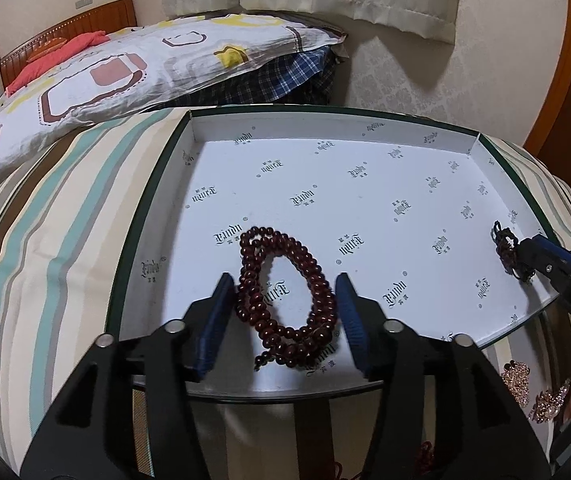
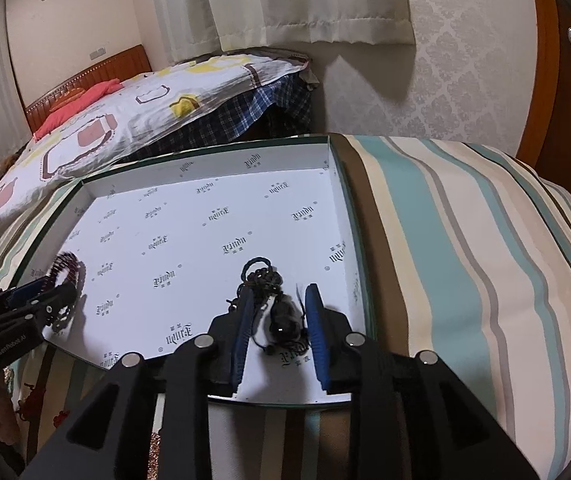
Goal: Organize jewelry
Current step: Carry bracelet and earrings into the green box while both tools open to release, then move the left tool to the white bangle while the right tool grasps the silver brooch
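Left tool (image 1: 285, 320) spread, pads clear of the red bead string (image 1: 285, 300) coiled flat in the box (image 1: 365, 128) on the bed (image 1: 45, 260), long axis running away from camera. Right tool (image 2: 279, 328) spread around the dark bead cord (image 2: 263, 280), loop end pointing away.

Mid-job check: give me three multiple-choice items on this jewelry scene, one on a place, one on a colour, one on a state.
1. Where does the dark red wooden bead bracelet lie?
A. in the white printed box lid
B. on the pillow
C. on the floor

2. What colour is the box lid's outer rim?
A. red
B. dark green
C. yellow

3. The left gripper is:
A. clamped on the beads
B. open around them
C. out of view

Answers: 1 A, the beads rest on its printed floor; 2 B, the green edge shows; 3 B, gaps separate fingers and beads.
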Demonstrator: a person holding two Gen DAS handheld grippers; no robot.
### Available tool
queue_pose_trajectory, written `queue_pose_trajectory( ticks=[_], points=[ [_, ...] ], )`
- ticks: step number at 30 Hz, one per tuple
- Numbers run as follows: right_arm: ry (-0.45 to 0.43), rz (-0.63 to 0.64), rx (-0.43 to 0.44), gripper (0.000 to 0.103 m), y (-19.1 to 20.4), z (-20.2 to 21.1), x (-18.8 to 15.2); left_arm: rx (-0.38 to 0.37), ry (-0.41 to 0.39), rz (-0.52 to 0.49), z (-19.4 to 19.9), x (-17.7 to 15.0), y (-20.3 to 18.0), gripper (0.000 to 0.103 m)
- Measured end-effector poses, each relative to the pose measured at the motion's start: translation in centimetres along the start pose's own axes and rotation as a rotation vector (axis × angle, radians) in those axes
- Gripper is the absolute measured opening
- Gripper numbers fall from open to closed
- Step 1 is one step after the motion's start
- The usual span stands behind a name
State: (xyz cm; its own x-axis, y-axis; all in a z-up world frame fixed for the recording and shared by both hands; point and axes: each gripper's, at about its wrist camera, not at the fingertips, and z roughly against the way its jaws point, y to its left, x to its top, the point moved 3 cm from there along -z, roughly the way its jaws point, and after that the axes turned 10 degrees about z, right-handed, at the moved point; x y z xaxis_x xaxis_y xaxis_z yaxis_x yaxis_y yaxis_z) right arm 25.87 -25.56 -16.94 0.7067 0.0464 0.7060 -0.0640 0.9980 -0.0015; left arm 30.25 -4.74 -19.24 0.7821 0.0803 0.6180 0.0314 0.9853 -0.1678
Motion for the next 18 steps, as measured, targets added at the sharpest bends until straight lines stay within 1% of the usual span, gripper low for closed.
queue_pose_trajectory(
  ticks=[3,8,15,18],
  points=[
    [-0.008,0.0,-0.003,0.031,0.0,0.2,0.0,-0.008,-0.001,0.008,0.1,0.1,0.1,0.057],
    [-0.026,0.002,-0.018,0.033,-0.1,0.9,0.1,-0.013,-0.016,0.009,0.5,0.1,-0.1,0.067],
    [-0.054,0.0,-0.028,0.034,0.2,2.5,-0.2,-0.023,-0.029,0.008,1.4,0.0,-0.2,0.07],
    [-0.071,-0.005,-0.031,0.034,0.4,3.4,-0.4,-0.032,-0.053,0.006,2.7,-0.1,-0.4,0.075]
  ],
)
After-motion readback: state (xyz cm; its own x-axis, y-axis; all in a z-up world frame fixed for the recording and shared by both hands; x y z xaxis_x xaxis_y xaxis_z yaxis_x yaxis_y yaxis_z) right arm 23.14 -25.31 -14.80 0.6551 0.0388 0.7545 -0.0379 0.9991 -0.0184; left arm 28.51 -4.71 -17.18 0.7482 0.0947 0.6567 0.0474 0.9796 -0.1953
